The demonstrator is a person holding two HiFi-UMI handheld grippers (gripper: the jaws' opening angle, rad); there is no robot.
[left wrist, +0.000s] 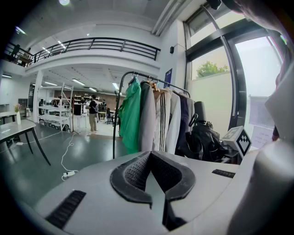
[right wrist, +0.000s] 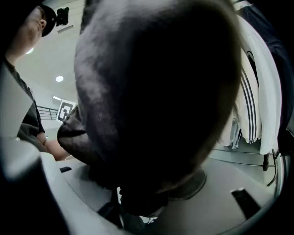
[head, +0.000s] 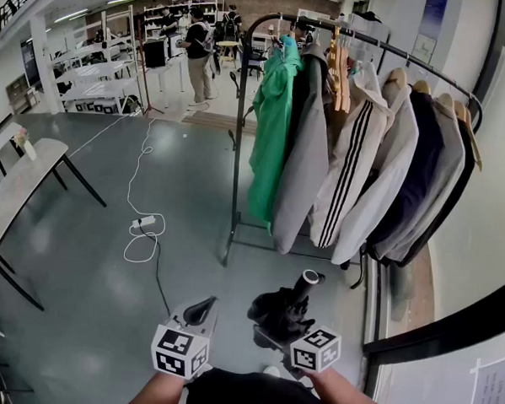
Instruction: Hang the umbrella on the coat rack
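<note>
umbrella pinched in right gripper jaws, well apart from rack | left gripper jaws pressed together, empty | hanging not yet done, approach left

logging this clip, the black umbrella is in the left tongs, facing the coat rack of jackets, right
No: the head view shows the black umbrella in the right tongs; the left tongs are empty. It does face the coat rack of jackets.

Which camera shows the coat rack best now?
Head view: the coat rack shows whole, rail to base. Left gripper view shows it smaller. Right gripper view, blocked by the umbrella, catches only hanging jackets.
</note>
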